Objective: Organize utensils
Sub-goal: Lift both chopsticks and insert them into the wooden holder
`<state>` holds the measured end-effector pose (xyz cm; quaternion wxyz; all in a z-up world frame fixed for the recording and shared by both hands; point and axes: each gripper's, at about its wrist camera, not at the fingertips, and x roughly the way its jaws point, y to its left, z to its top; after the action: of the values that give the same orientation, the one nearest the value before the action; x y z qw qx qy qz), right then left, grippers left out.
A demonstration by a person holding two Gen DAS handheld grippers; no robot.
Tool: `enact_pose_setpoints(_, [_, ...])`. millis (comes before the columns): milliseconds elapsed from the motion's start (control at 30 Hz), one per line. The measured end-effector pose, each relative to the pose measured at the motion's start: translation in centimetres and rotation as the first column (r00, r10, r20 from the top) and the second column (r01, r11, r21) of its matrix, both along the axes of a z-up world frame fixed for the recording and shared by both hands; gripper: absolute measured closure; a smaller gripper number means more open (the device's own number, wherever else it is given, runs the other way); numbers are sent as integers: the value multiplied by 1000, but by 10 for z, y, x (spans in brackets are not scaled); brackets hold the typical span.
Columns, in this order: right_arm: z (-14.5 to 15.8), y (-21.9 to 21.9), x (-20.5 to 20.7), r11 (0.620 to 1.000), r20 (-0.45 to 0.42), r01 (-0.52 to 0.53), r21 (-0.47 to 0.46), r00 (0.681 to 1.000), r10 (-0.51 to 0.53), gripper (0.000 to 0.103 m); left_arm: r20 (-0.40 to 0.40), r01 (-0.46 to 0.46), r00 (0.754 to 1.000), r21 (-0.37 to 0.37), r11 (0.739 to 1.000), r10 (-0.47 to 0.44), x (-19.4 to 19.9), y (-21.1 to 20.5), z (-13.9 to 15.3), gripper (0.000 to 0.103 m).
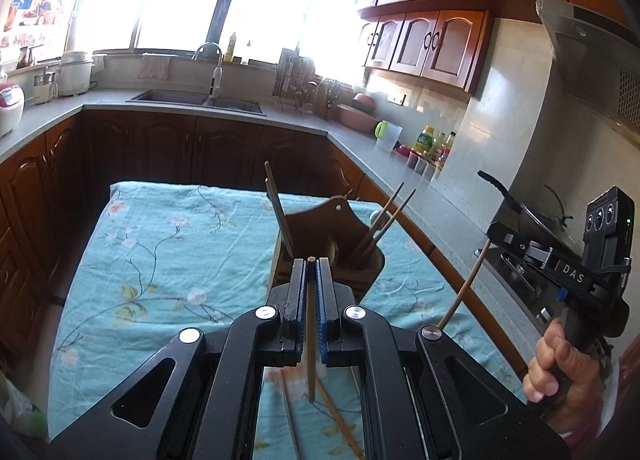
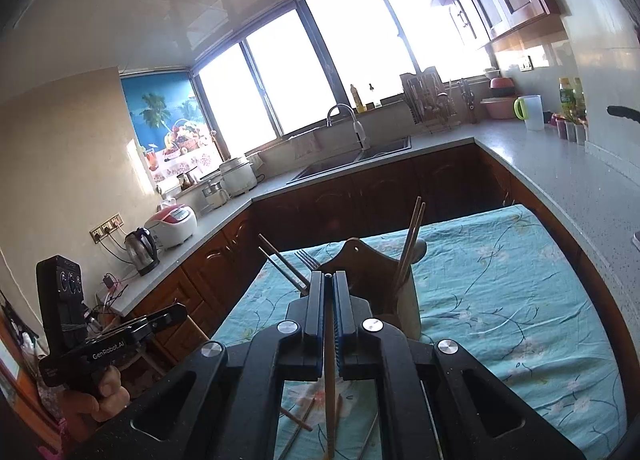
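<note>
A brown wooden utensil holder (image 1: 340, 236) stands on the floral-cloth table (image 1: 168, 244), with chopsticks (image 1: 386, 219) leaning out of its right compartment and others (image 1: 278, 207) out of its left. My left gripper (image 1: 311, 264) is shut on a wooden chopstick (image 1: 310, 340), just in front of the holder. My right gripper (image 2: 328, 276) is shut on another chopstick (image 2: 329, 380), also just before the holder (image 2: 372, 272). The right gripper also shows in the left wrist view (image 1: 492, 236) with its chopstick (image 1: 464, 288). Loose chopsticks (image 2: 298, 418) lie on the cloth below.
A fork (image 2: 308, 260) sticks up at the holder's left side. Kitchen counters (image 1: 224, 107) with a sink (image 1: 196, 99), appliances and bottles surround the table. A stove with a pan (image 1: 532, 215) is at the right.
</note>
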<state>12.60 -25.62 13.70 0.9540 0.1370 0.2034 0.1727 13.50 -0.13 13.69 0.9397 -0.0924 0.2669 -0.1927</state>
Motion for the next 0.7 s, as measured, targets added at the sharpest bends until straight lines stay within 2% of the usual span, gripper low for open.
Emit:
enact_pose_setpoints(367, [23,-10,26,999,52,41,2,998,-41,99,103,-24,994,9,1000,23,23,-6,43,99])
enact_pose_setpoints(700, [61,-21,66,994,137,113,5,984,-113,99,193,-74,978,-17,997,76,75,-10,91,99])
